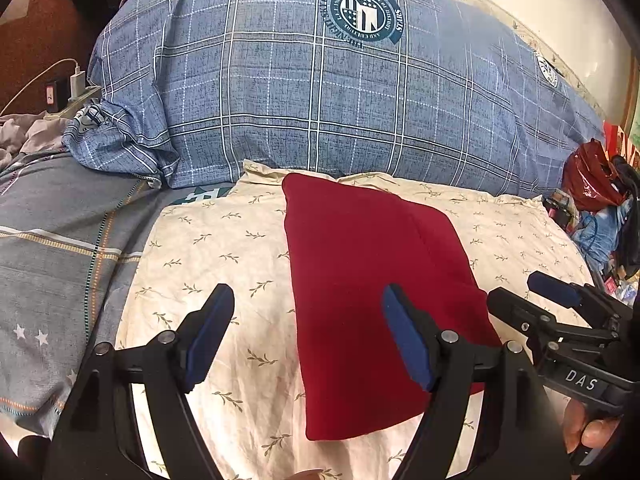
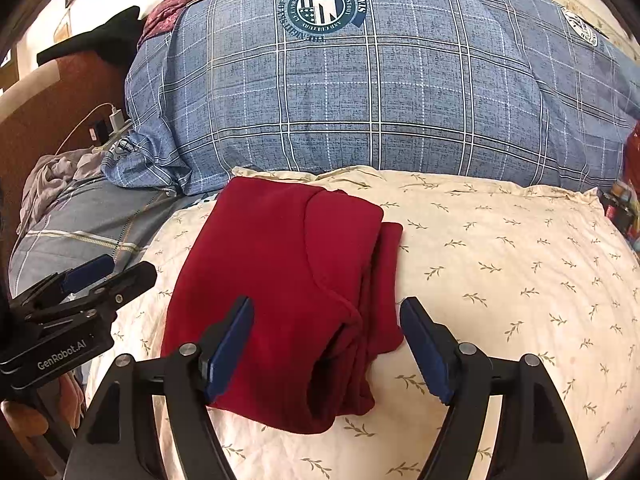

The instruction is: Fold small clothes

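A dark red garment (image 1: 360, 280) lies folded into a long rectangle on a cream leaf-print pillow (image 1: 224, 248). In the right wrist view the garment (image 2: 280, 280) shows stacked layers and a loose folded edge on its right side. My left gripper (image 1: 308, 312) is open and empty, hovering over the garment's near left edge. My right gripper (image 2: 326, 328) is open and empty, just above the garment's near right edge. The right gripper also shows at the right of the left wrist view (image 1: 532, 292); the left gripper shows at the left of the right wrist view (image 2: 108, 272).
A big blue plaid duvet (image 1: 320, 92) is piled behind the pillow (image 2: 500, 260). A grey striped sheet (image 1: 52, 248) lies to the left. A charger and cable (image 1: 76, 80) sit far left. A red bag (image 1: 588, 176) and clutter lie at the right.
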A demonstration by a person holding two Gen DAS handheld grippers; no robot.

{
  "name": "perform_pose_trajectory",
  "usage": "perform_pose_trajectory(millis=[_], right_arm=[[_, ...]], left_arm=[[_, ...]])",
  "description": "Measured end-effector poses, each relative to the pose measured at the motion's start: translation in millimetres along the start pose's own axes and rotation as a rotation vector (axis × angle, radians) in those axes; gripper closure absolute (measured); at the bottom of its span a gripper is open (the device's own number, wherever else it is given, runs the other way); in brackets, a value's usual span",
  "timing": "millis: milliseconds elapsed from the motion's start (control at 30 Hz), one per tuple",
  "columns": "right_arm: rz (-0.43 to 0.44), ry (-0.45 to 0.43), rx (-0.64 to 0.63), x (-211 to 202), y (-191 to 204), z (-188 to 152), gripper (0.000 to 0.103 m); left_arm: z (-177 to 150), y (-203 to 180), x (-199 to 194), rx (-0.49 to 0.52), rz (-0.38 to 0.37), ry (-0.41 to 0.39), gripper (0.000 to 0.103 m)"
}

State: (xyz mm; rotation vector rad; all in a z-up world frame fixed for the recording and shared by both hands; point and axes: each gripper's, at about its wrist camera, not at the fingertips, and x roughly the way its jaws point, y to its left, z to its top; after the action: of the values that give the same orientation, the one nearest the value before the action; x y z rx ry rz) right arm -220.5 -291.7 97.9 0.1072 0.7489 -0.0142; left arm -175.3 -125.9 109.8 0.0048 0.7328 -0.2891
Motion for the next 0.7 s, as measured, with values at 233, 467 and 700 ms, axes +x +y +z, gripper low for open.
perform_pose_trajectory(millis=[233, 467, 700], right_arm=[[-0.01, -0.004, 0.004, -2.1, 1.0, -0.8, 0.024], [-0.015, -0.001, -0.002, -1.8, 3.6, -0.5, 0.024], [-0.023, -0.006, -0.009, -2.9, 5.5, 1.1, 0.024]], left_arm=[[-1.4, -1.6, -5.4, 0.019, 0.022, -0.021, 0.026], [-2.0, 0.5, -9.5, 0.015, 0.032, -0.033, 0.027], [-1.8, 3.0, -10.1, 0.006, 0.043, -0.034, 0.026]])
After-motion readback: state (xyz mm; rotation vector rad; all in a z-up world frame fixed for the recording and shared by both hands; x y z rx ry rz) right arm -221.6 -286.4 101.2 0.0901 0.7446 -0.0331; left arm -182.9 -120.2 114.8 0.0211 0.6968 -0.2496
